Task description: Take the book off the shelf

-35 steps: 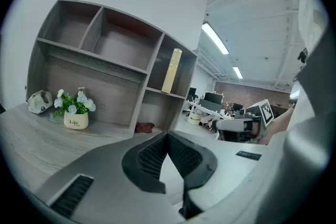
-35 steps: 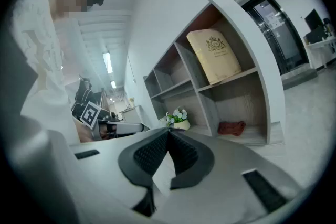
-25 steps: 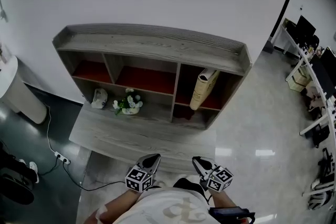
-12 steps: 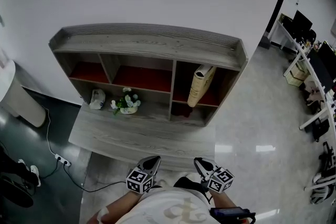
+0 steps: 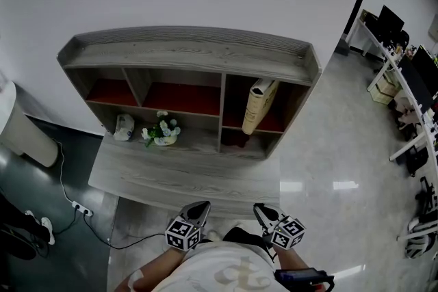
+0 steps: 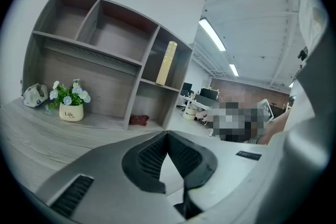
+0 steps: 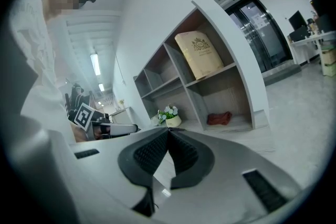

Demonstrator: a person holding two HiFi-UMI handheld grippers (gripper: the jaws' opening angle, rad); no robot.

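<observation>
Barely starting: holding the left tool (image 5: 198,208) and right tool (image 5: 263,210) pinched together, empty, well short of the shelf (image 5: 191,51); leaving the book (image 5: 261,104) leaning untouched up ahead of the right tool.

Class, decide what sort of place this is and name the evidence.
Probably an office: desks with monitors on the right, ceiling strip lights, glass doors beyond the shelf.
</observation>
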